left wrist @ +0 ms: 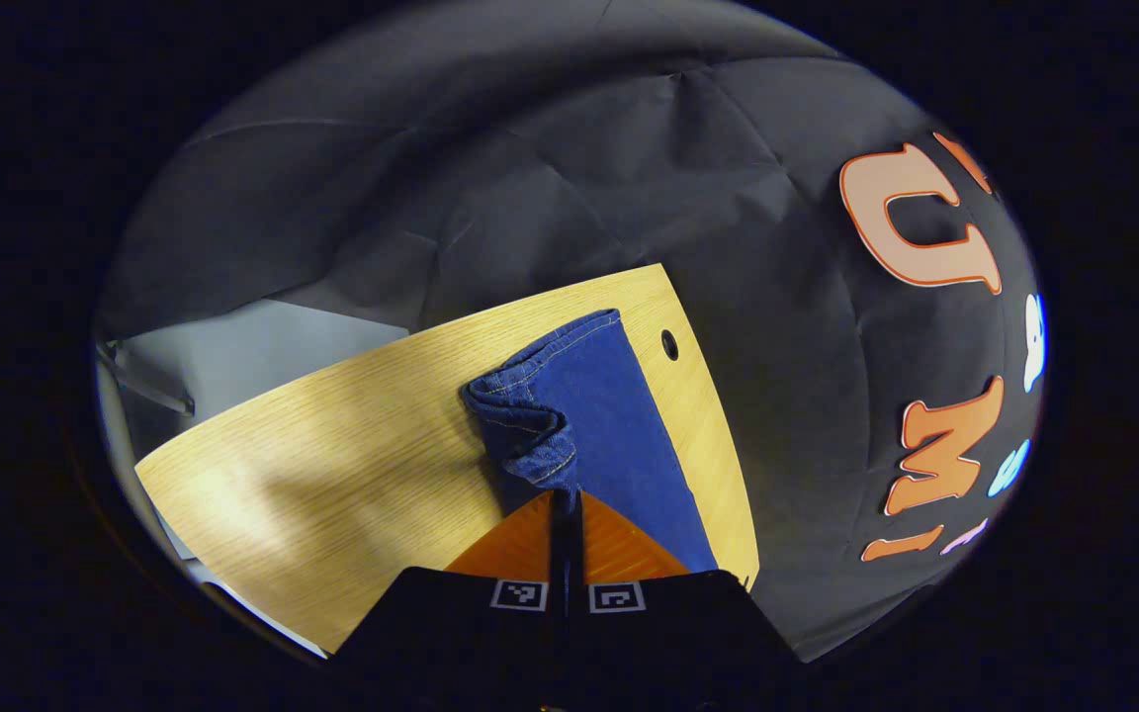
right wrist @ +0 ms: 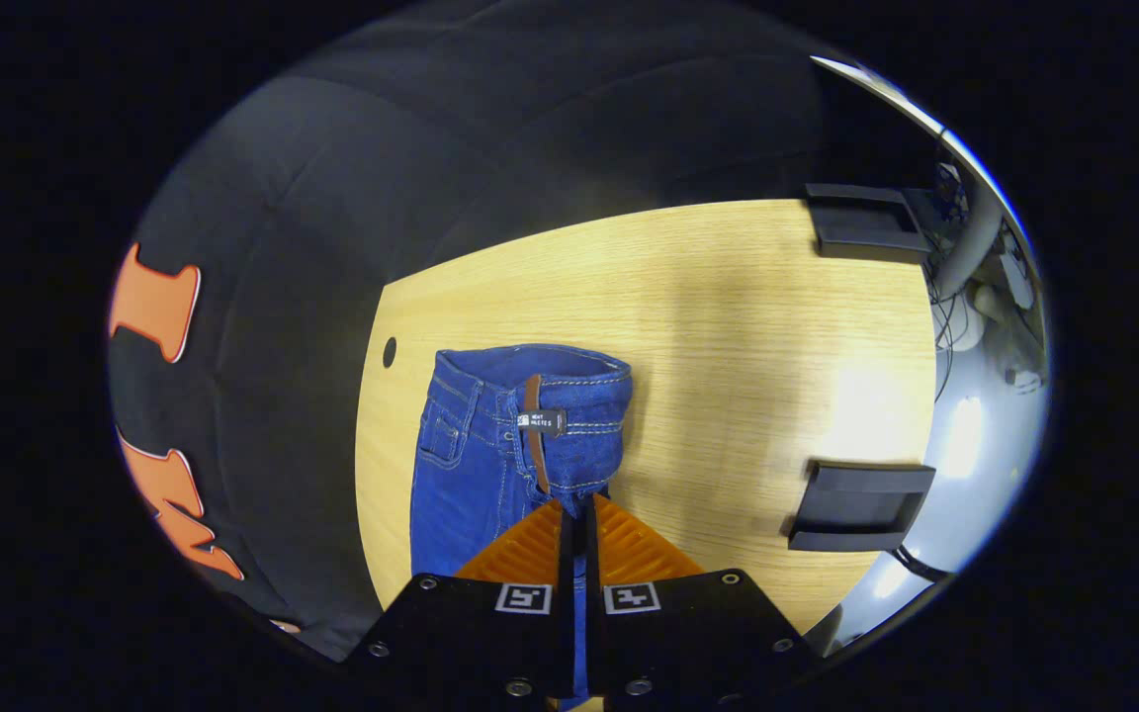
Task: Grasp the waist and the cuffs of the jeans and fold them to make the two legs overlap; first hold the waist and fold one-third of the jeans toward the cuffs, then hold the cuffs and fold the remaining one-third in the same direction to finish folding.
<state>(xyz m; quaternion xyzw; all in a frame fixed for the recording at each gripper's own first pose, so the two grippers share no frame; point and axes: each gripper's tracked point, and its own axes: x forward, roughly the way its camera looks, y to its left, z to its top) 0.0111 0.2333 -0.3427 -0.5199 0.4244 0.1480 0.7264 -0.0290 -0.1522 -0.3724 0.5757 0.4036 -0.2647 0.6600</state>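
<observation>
Denim is caught between the fingers of both tools. In the left gripper view, the left gripper [left wrist: 567, 504] has its two fingers pressed nearly together on a bunched edge of the jeans [left wrist: 589, 415]; this is the cuff end, with the hem stitching visible, and the fabric rises into the tips in a small crumpled fold. Just ahead of the tips the leg lies flat and stretches away along the wooden table [left wrist: 332, 445], close to its far edge, near a small round hole [left wrist: 669, 344] in the board.

In the right gripper view, the right gripper [right wrist: 577, 514] is also closed, pinching the waist end of the jeans [right wrist: 490, 445]. Directly in front of the tips I see the waistband [right wrist: 550, 368] with a brown strip and a small tag; to the left of the tips is a pocket. Farther out on the table [right wrist: 728, 326], to the right, stand two dark flat holders [right wrist: 856, 506], well apart from the cloth.

I judge the denim as soft but rather heavy and thick, not slippery and not fragile. It probably sags between two holds, so it should be carried by both ends together. The best holds seem the waistband and the hemmed cuff, where seams are thick.
</observation>
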